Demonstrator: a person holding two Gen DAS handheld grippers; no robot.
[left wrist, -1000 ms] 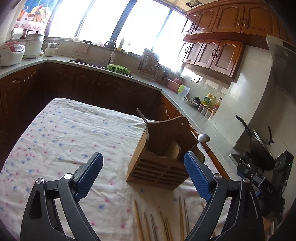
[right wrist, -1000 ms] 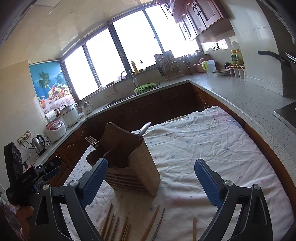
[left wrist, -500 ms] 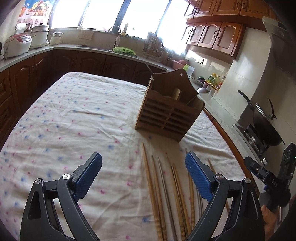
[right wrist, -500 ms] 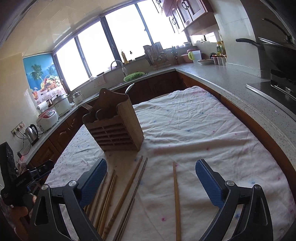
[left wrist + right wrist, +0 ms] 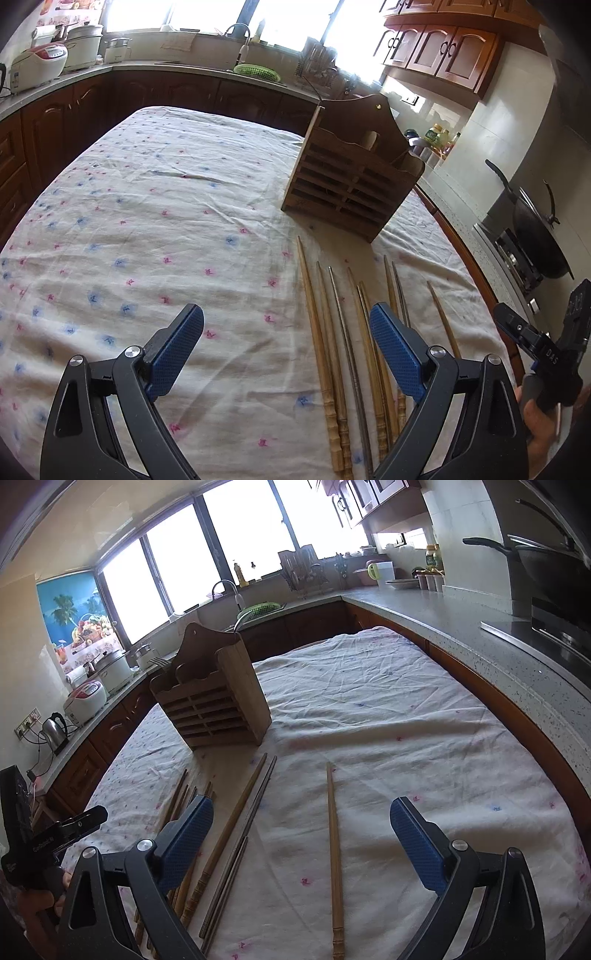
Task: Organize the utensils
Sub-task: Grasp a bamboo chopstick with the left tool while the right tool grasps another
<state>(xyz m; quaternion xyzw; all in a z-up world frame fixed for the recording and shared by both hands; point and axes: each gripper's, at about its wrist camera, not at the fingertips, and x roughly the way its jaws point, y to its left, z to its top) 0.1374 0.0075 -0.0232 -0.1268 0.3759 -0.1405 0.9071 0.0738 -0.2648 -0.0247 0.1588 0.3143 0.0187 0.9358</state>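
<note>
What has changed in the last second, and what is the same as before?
Both grippers drew back from the wooden utensil holder, so it looks farther off and the chopsticks on the cloth show at fuller length. The left gripper and the right gripper took hold of nothing. Both stayed open and empty; the holder and chopsticks seem to lie as before.

Chopsticks before the holder, on the table.
Holder (image 5: 218, 698) stands mid-table (image 5: 406, 709); chopsticks (image 5: 236, 823) lie in a row just in front of it, one stick (image 5: 334, 849) apart to their right. Counter (image 5: 461, 627) runs right of the table.
</note>
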